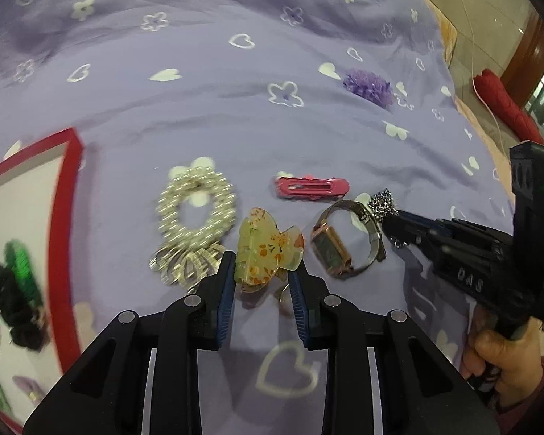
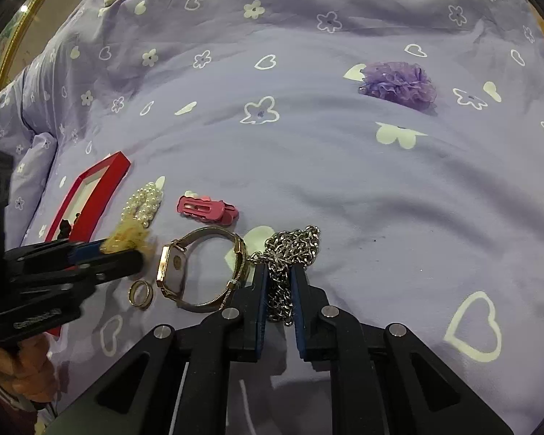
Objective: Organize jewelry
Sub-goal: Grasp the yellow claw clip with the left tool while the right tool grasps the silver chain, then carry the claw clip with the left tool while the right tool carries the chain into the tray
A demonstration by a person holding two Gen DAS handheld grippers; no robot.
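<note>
Jewelry on soft purple cloth [image 2: 308, 166], left gripper [image 1: 261, 272] pinching a smooth flowery claw clip [image 1: 268, 250], right gripper [image 2: 278, 275] squeezing a shiny metal chain [image 2: 290, 250], round pearl ring [image 1: 196, 206], pink clip [image 1: 312, 188]

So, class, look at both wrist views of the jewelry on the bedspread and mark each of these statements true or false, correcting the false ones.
1. The right gripper grips a silver chain. True.
2. The left gripper holds the pink hair clip. False: it closes around the yellow floral claw clip; the pink clip lies free on the bedspread.
3. The watch lies between the two grippers. True.
4. The purple flower is inside the red box. False: it lies on the bedspread, far from the box.
5. A gold ring lies beside the watch. True.
</note>
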